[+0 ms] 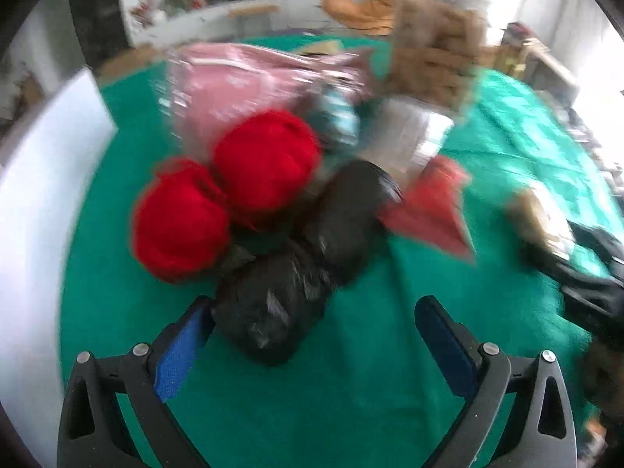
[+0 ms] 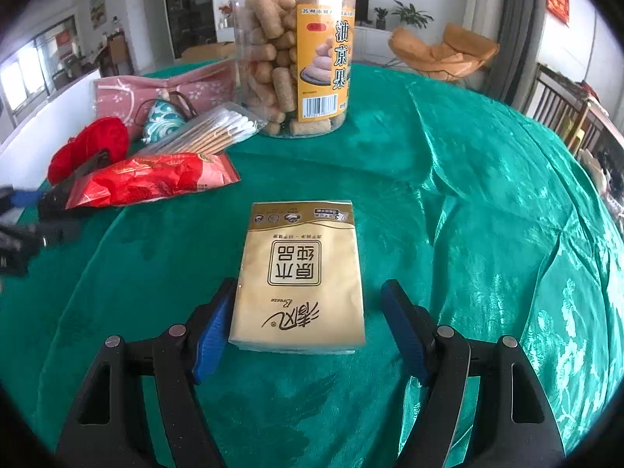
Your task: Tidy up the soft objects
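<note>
In the blurred left wrist view, two red yarn balls (image 1: 222, 195) and two black yarn skeins in plastic (image 1: 296, 273) lie on the green cloth. My left gripper (image 1: 312, 319) is open, its left finger beside the nearer black skein. In the right wrist view, a gold tissue pack (image 2: 300, 277) lies flat between the open fingers of my right gripper (image 2: 308, 308); the left pad touches or nearly touches its edge. A pink fabric pack (image 2: 163, 89), a red bag (image 2: 156, 179) and a cotton swab pack (image 2: 210, 132) lie at the left.
A clear jar of snacks (image 2: 292, 50) stands behind the tissue pack. A white box wall (image 1: 39, 195) is at the left. The green tablecloth (image 2: 487, 195) covers the round table. The other gripper (image 2: 23, 226) shows at the left edge.
</note>
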A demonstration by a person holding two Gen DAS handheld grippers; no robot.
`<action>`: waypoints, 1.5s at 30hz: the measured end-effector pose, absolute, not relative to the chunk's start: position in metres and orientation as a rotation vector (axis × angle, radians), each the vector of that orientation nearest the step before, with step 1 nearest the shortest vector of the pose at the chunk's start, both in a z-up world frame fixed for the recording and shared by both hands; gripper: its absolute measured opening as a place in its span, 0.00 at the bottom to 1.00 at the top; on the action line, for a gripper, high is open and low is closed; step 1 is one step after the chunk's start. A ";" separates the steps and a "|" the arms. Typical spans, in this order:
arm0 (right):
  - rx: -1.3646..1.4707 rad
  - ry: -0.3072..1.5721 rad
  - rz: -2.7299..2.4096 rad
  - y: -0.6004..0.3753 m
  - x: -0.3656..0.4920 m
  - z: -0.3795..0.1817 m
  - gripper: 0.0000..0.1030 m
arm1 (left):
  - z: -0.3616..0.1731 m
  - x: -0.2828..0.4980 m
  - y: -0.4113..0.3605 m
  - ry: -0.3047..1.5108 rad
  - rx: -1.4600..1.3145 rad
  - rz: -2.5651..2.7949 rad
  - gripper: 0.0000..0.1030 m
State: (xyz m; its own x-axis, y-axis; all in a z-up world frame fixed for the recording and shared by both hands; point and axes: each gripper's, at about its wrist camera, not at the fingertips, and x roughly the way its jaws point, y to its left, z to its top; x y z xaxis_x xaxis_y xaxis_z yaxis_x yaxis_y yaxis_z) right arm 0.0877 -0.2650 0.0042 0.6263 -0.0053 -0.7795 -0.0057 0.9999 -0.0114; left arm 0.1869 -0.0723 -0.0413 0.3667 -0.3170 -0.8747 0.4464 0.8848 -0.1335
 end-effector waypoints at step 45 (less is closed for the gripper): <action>-0.009 0.893 -0.011 -0.269 0.088 0.004 0.75 | -0.071 0.213 -0.033 0.954 0.009 -0.038 1.00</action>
